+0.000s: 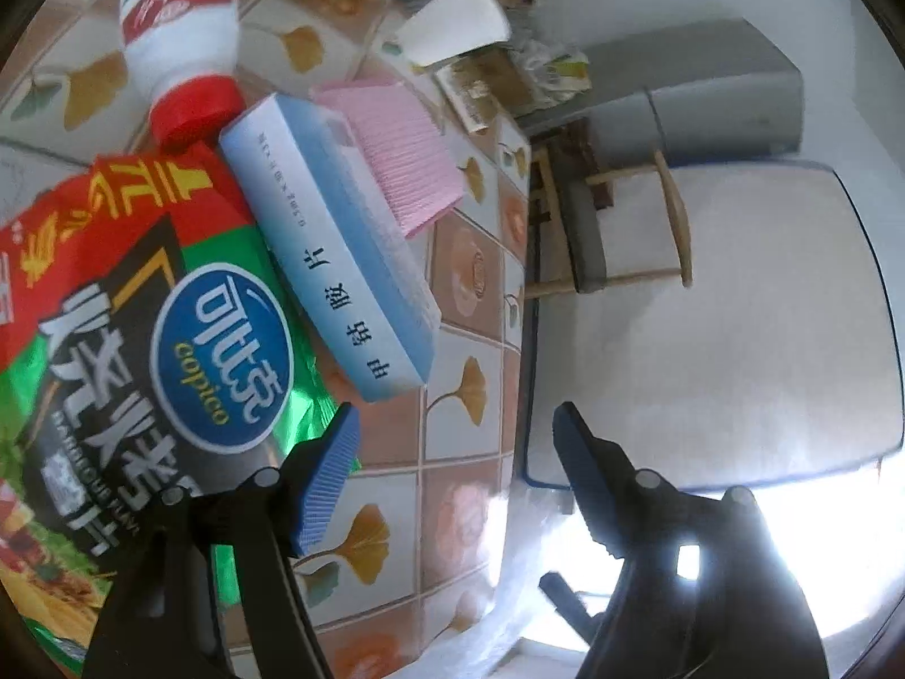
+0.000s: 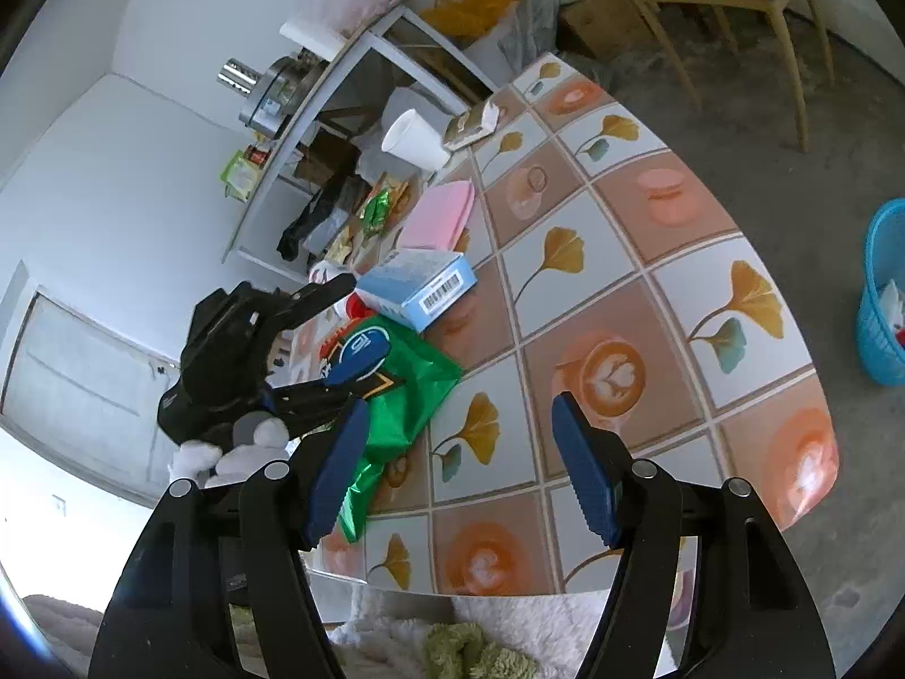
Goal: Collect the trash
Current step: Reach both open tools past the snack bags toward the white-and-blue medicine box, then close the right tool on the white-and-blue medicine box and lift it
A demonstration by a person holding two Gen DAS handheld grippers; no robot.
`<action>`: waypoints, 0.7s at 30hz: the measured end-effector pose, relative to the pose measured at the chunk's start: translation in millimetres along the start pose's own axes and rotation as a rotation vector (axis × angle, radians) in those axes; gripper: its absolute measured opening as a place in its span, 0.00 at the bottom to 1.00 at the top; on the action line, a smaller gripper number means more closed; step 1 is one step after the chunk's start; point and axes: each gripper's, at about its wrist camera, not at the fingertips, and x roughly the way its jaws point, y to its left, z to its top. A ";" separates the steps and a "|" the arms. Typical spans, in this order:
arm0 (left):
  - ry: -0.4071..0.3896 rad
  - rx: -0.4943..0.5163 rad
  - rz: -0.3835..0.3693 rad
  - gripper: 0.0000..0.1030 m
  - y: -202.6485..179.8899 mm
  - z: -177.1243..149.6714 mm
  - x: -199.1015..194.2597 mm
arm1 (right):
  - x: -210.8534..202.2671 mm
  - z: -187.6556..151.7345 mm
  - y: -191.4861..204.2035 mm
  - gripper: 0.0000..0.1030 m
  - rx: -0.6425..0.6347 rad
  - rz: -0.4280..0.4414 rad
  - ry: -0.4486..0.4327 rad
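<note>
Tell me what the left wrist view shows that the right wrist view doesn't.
Only the left wrist view: the red-capped white bottle lying beside the chip bag. Only the right wrist view: the blue basket on the floor and the left tongs from outside, open over the bag. Both: chip bag, blue medicine box, pink pad, white cup.

Glossy foil chip bag (image 1: pixel 169 351); matt cardboard box (image 1: pixel 334 260); smooth glossy tablecloth (image 2: pixel 622 294)

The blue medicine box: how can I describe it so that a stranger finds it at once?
Look at the table with the ginkgo-leaf tile pattern. The blue medicine box lies between the green and red chip bag and the pink pad. Alone among them, it is a pale blue carton with a barcode on its end.
</note>
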 end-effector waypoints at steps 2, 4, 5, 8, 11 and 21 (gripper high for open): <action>-0.001 -0.035 0.005 0.66 1.2 5.5 3.4 | -0.8 -0.1 -0.5 0.62 0.003 0.001 -0.002; -0.008 -0.072 0.027 0.66 3.2 9.9 5.5 | -1.6 -0.1 -1.3 0.62 0.003 0.004 -0.004; -0.010 -0.088 0.040 0.66 3.9 10.8 6.8 | -1.5 -0.1 -1.4 0.62 0.003 0.005 -0.004; -0.017 -0.126 0.063 0.63 5.9 13.9 9.5 | -0.9 0.1 -1.7 0.62 0.004 0.005 -0.002; -0.022 -0.150 0.085 0.54 8.9 13.8 14.1 | -1.6 -1.1 -1.0 0.62 0.006 0.004 0.001; -0.052 -0.167 0.069 0.22 23.6 7.7 14.8 | 2.2 0.0 1.3 0.62 -0.002 -0.001 0.011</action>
